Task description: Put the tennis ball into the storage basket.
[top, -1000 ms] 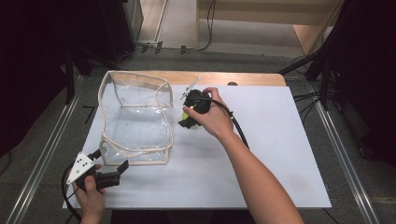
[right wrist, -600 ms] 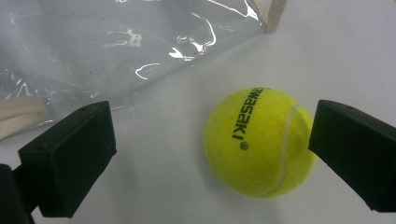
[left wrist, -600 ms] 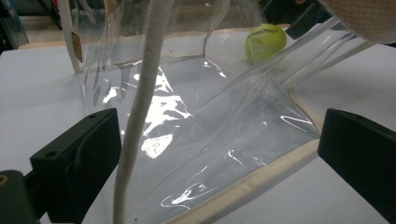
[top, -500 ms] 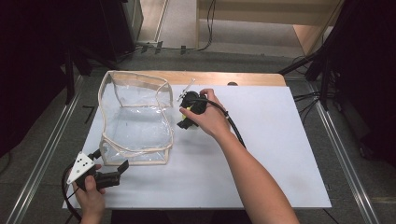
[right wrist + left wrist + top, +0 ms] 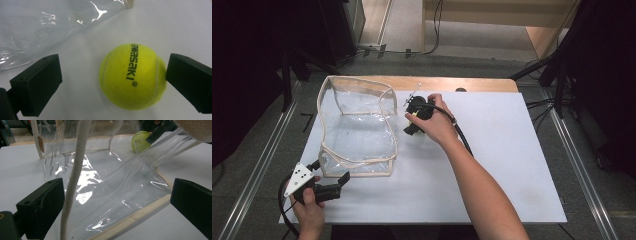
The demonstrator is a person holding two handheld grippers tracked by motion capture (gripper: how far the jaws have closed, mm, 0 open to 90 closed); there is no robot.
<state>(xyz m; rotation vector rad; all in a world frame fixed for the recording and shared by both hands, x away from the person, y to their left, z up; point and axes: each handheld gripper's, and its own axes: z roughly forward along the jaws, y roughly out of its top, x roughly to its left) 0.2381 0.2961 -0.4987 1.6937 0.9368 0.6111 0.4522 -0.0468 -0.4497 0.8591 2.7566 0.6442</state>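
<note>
A yellow tennis ball (image 5: 132, 76) printed "Kawasaki" rests on the white table sheet, just right of a clear plastic bag (image 5: 357, 125) with beige trim. My right gripper (image 5: 413, 121) is open and straddles the ball (image 5: 414, 115). In the right gripper view (image 5: 113, 80) its right jaw is at the ball's edge and its left jaw stands well off. My left gripper (image 5: 330, 170) is open at the bag's near left corner. In the left gripper view (image 5: 115, 202) the bag's bottom seam (image 5: 135, 217) and a beige trim strip (image 5: 75, 177) lie between its jaws. The ball (image 5: 140, 141) shows through the plastic.
The white sheet (image 5: 502, 165) covers the table, with a wooden strip (image 5: 452, 84) bare along the back. Metal rails (image 5: 582, 170) run along both sides. The right gripper's black cable (image 5: 462, 137) trails over the forearm.
The right hand has shifted slightly left toward the bag, its gripper lowering around the ball. The left gripper and the bag have stayed put.
</note>
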